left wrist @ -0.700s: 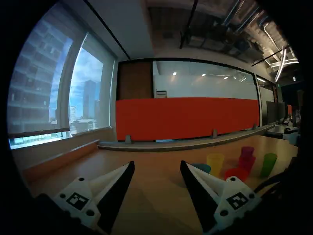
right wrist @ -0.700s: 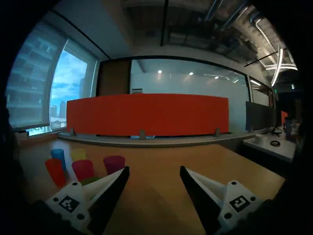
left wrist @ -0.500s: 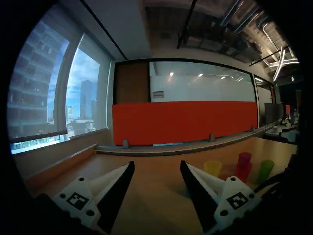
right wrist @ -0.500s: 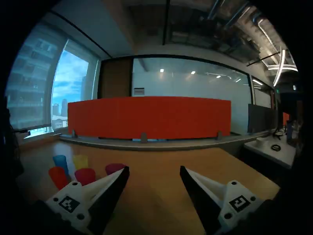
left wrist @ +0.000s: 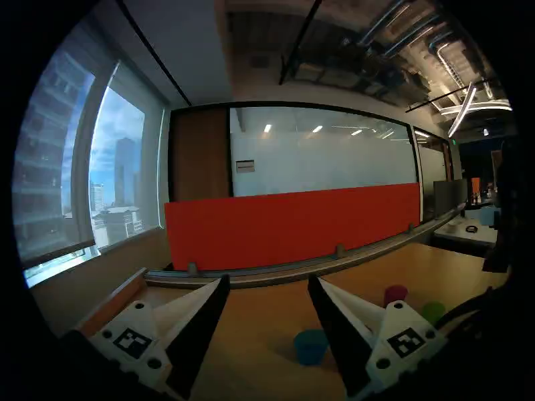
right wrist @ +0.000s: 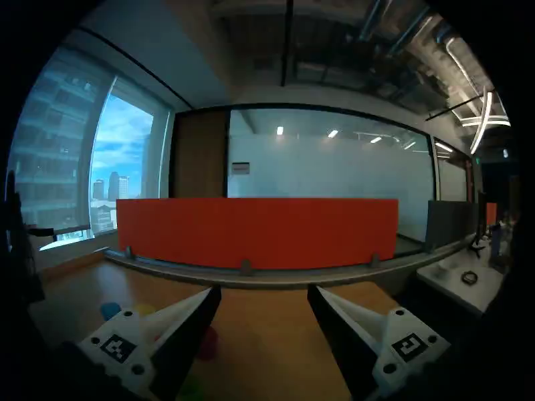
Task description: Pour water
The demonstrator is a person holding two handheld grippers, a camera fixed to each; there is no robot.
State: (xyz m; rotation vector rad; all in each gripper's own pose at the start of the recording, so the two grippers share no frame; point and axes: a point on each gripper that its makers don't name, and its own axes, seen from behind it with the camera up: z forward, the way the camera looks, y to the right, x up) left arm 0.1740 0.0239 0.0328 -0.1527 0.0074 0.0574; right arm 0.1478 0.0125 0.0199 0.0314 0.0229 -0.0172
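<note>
Several small plastic cups stand on the wooden table [left wrist: 267, 334]. In the left gripper view a blue cup [left wrist: 311, 345] sits just left of the right finger, with a magenta cup [left wrist: 395, 294] and a green cup [left wrist: 433, 311] farther right. My left gripper [left wrist: 267, 279] is open and empty, above the table. In the right gripper view a blue cup [right wrist: 110, 311] and a yellow cup [right wrist: 144, 310] peek out behind the left finger, and a red cup [right wrist: 208, 342] is partly hidden beside it. My right gripper [right wrist: 263, 291] is open and empty.
A long orange divider [left wrist: 294, 227] runs along the table's far edge, with a glass wall behind it. Windows line the left side. A white side desk [right wrist: 461, 281] with small items stands at the right.
The cups have dropped lower in both views and several are now hidden behind the fingers; both cameras have tilted up. Both grippers stay open.
</note>
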